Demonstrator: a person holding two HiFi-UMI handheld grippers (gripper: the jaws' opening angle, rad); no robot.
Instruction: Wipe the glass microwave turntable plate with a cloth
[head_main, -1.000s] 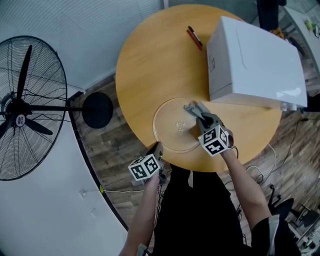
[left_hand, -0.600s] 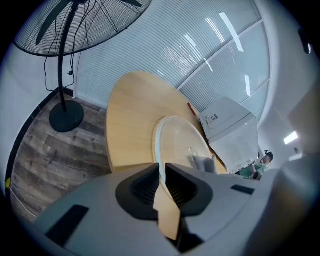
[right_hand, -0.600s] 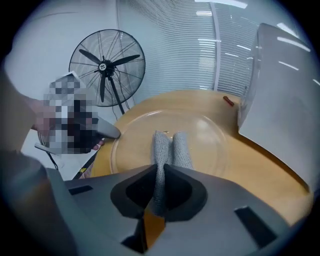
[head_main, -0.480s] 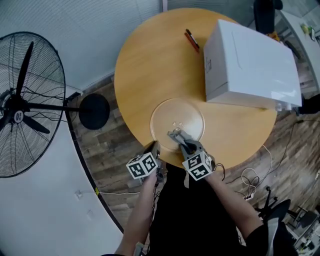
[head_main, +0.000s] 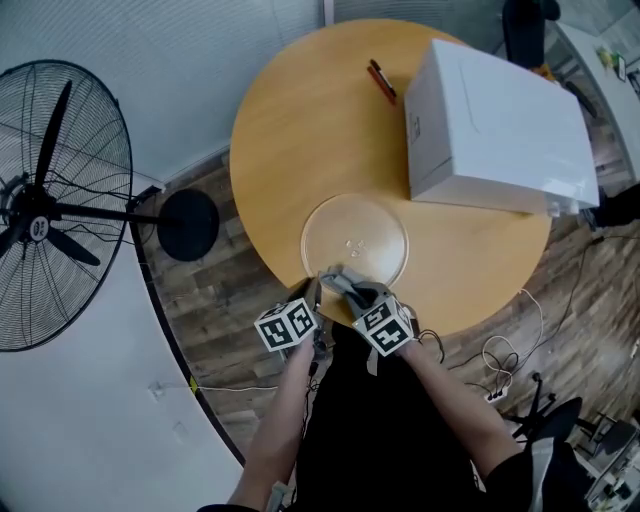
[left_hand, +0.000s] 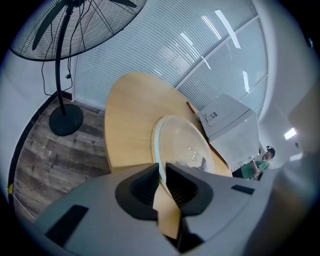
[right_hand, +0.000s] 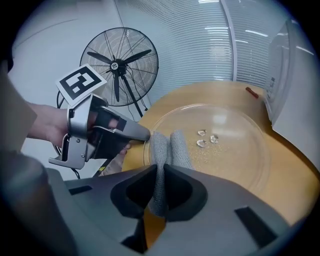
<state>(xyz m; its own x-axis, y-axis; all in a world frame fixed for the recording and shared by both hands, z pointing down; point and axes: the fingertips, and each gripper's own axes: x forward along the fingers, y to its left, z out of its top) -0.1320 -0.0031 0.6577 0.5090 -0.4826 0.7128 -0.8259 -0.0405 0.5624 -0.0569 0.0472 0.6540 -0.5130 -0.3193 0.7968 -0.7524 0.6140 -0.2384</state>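
The right gripper view shows the right gripper (right_hand: 160, 182) pinching a grey cloth (right_hand: 162, 145) over the near rim of the plate (right_hand: 220, 145). The left gripper view shows the left gripper (left_hand: 161, 175) clamped on that rim. Only the head view shows the pens (head_main: 383, 78). The plate lies on a round wooden table (head_main: 300, 120) beside a white microwave (head_main: 500, 120). A fan (head_main: 50, 210) stands on the plank floor (head_main: 210, 290).

Round wooden table (head_main: 290, 130), upper middle, glass turntable plate (head_main: 355, 238) at its lower edge, white boxy appliance (head_main: 495, 120) at right, two pens (head_main: 382, 79) above.
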